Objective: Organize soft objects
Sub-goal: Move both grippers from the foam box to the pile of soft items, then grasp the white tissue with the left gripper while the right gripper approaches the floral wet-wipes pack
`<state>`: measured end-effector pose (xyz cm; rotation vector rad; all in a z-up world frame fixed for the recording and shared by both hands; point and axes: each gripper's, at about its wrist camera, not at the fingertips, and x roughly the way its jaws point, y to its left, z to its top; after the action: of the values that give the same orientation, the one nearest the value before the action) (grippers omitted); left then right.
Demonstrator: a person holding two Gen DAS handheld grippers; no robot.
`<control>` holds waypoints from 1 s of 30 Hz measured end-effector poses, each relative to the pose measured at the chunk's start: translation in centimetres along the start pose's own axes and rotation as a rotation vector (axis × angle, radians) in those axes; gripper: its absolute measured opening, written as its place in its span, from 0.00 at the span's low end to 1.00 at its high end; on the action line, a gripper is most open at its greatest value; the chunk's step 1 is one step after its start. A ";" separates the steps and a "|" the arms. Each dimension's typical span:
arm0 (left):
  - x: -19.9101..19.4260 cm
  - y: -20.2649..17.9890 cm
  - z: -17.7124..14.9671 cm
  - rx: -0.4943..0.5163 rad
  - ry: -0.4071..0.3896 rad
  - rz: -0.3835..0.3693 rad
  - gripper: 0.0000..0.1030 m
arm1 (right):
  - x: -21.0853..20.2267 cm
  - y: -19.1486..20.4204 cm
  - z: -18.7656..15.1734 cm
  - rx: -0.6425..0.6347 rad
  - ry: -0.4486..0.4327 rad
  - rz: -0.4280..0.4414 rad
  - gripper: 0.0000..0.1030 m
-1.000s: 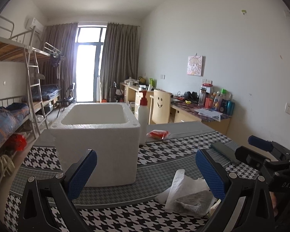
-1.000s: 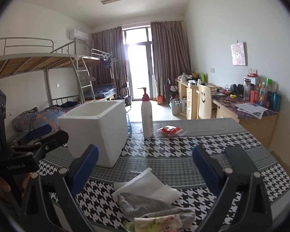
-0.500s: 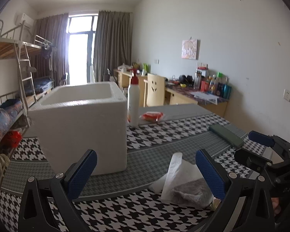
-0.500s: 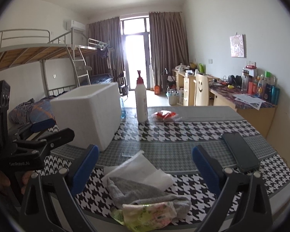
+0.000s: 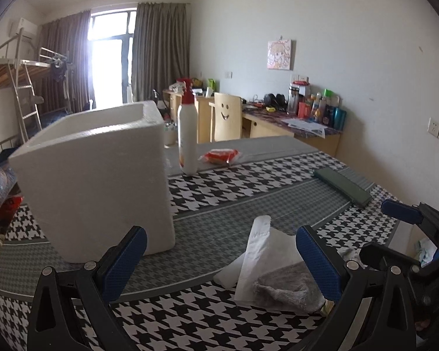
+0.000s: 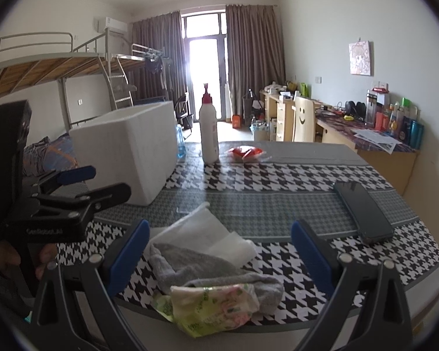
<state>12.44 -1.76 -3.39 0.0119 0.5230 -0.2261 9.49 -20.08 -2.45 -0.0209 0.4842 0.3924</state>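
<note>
A small pile lies at the table's near edge: a grey cloth [image 6: 207, 269], white foam sheets [image 6: 202, 231] under it, and a pale green floral tissue pack [image 6: 216, 307] in front. My right gripper [image 6: 219, 251] hangs open just above this pile, the cloth between its blue pads. In the left wrist view the grey cloth [image 5: 286, 289] and foam sheet [image 5: 257, 251] lie low right, beside my open left gripper [image 5: 219, 257], which holds nothing. The white foam box [image 5: 96, 181] stands open-topped just beyond the left gripper. The right gripper [image 5: 401, 234] shows at the far right.
A white pump bottle [image 6: 209, 128] and a red packet [image 6: 245, 152] stand behind the box. A dark phone [image 6: 363, 210] lies on the right of the houndstooth tablecloth [image 6: 278, 175]. Bunk beds at left, desks and a chair at right. The left gripper [image 6: 82, 187] appears at left.
Both grippers have come lower and closer to the table. The box now looms larger at left and the cloth pile sits nearer under the right gripper. Both stay open.
</note>
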 end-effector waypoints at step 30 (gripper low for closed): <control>6.8 -4.1 -0.1 0.060 0.243 -0.187 0.76 | 0.5 -3.2 -2.7 0.053 0.085 0.033 0.96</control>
<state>17.22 -7.19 -6.71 0.0494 0.7608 -0.4266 9.85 -23.20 -5.28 0.0215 0.5788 0.4126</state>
